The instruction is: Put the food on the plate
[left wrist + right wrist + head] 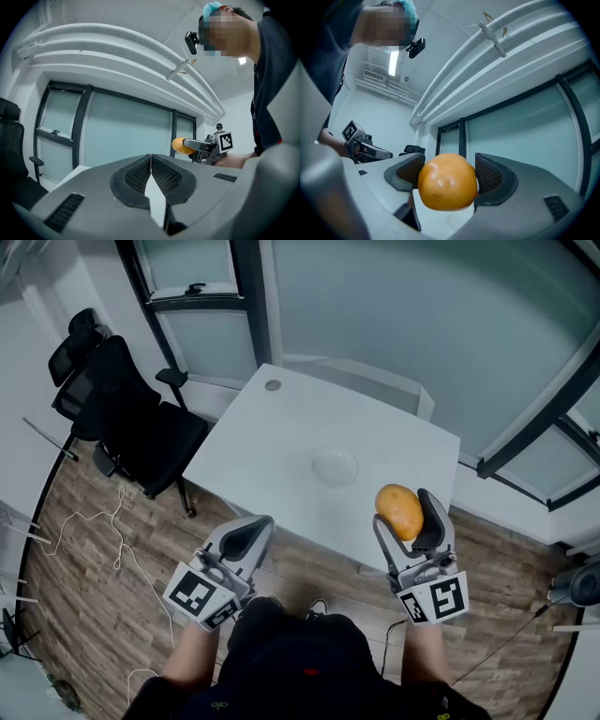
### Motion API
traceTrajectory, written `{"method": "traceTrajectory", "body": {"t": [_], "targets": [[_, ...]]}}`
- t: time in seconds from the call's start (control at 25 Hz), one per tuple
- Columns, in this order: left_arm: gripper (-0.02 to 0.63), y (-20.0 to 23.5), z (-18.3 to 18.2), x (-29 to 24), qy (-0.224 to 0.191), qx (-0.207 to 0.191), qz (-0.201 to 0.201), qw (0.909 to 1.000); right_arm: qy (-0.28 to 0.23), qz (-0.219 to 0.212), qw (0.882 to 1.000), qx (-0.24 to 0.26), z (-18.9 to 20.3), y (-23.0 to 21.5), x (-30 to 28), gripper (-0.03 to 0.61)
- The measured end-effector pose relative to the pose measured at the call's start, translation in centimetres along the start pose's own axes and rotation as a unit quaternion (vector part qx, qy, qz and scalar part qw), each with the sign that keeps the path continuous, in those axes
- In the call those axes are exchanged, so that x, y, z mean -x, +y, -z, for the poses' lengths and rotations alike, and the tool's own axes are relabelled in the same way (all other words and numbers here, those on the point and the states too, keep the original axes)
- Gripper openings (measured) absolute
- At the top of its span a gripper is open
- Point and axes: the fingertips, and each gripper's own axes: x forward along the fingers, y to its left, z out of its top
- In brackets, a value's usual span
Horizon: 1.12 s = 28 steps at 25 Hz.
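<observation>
Right gripper (404,511) fingers (493,176) clasp the near-round orange fruit (447,183); left gripper (151,169) fingers (169,177) pressed together.

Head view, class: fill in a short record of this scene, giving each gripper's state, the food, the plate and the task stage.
Left gripper: fingers together, nothing between them
Right gripper: shut on the orange food, lifted clear of the table
Plate: white, empty, mid-table
Task stage: food not yet on plate
Nearby: black office chair, left of table
</observation>
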Motion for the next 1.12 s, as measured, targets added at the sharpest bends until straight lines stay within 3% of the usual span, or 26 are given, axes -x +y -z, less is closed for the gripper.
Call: {"method": "traceTrajectory", "body": {"t": [0.2,0.36,0.6,0.88,1.12], "targets": [[0.023,3.6,0.1,-3.4,-0.006,0.013,0.017,0.9998,0.014,0.015,1.000,0.003,1.7,-1.6,-3.2,0.365],[0.023,7.4,0.2,-6.8,-0.008,0.022,0.053,0.9983,0.027,0.042,0.999,0.008,2.8,-3.1,-6.9,0.365],[0.023,14.6,-0.7,-11.0,0.001,0.010,0.097,0.9952,0.048,0.080,0.996,0.009,4.8,-4.1,-13.9,0.365],[0.023,22.1,0.9,-12.7,0.026,0.021,0.134,0.9904,0.100,0.131,0.986,-0.019,11.4,-4.3,-19.1,0.365],[0.023,24.7,3.1,-13.9,0.043,0.046,0.128,0.9898,0.155,0.145,0.976,-0.040,18.5,-6.0,-20.9,0.365]]}}
